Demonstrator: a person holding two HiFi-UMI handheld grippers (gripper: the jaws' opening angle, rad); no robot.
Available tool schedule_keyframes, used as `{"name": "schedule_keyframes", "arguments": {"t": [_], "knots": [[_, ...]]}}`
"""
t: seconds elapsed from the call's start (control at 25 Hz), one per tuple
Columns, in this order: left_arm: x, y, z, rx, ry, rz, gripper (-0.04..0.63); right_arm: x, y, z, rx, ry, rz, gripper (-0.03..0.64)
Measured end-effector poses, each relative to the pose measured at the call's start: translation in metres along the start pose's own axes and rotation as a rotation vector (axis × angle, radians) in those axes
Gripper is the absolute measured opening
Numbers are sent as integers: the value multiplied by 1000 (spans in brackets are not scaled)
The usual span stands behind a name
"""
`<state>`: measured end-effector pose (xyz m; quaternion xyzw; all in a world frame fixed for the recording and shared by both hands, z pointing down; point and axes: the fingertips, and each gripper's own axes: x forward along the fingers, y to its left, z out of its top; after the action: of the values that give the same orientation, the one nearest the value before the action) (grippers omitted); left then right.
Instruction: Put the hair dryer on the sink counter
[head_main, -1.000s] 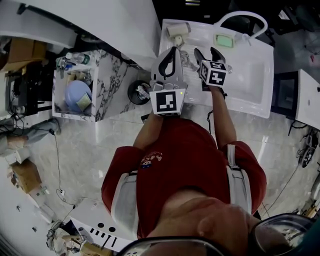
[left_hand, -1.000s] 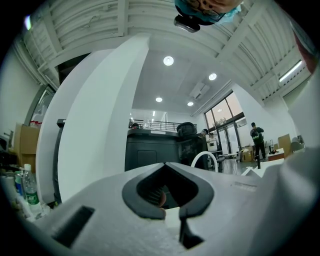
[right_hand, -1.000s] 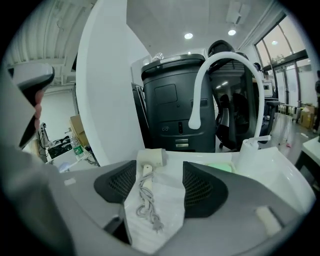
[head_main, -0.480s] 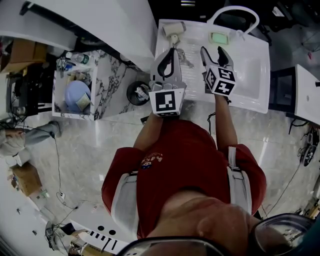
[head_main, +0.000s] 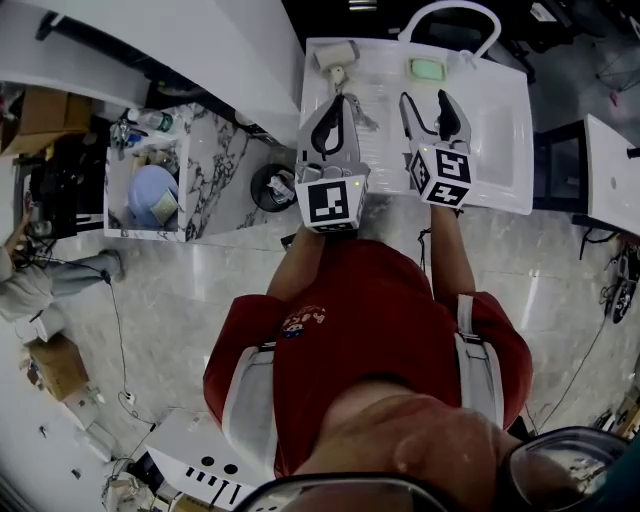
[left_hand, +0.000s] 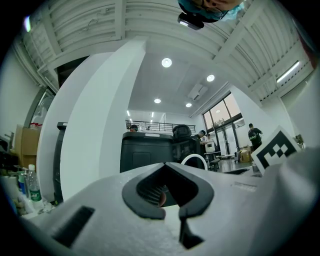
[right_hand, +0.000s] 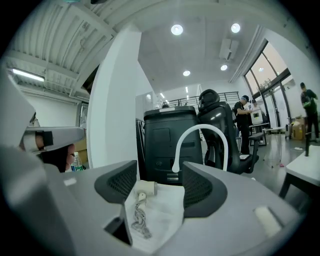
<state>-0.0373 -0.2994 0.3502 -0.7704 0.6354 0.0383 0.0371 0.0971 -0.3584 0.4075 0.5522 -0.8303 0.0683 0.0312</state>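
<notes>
A: You stand at the sink counter (head_main: 385, 150) with both forearms (head_main: 447, 245) stretched forward over its front edge. Your grippers are side by side and point toward its back.

B: Your left gripper (head_main: 339, 98) is closed. The tips meet, and only a loop-shaped gap is left behind them between the pads. It grips nothing, and you hold it over the counter's left part.

A: Your right gripper (head_main: 424, 98) is the opposite. Its jaws stand wide apart and empty, with nothing between them but counter surface.

B: The hair dryer (head_main: 335, 55) lies on the counter at the back left corner, beyond your left gripper and clear of both. In your right gripper's view it sits past the gap between the jaws, not within it.

A: Its cord (head_main: 365, 118) trails forward over the counter in a loose tangle, just beside your left gripper. I can't tell whether the two touch.
</notes>
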Motion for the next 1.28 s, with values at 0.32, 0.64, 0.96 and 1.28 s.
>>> {"name": "schedule_keyframes", "arguments": {"t": [0.32,0.64,0.96,1.28], "knots": [[-6,-10,-1,2,-5,-3,2,-30,11,26,-129,-167,-18,284],[-6,-15,14,-7,-73,6,1,-46,19,38,-159,-232,-18,279],[-9,-12,9,6,-74,19,1,-67,21,58,-174,-363,-74,219],[-8,-11,14,-12,-93,20,2,-61,21,51,-195,-324,-72,173]]}}
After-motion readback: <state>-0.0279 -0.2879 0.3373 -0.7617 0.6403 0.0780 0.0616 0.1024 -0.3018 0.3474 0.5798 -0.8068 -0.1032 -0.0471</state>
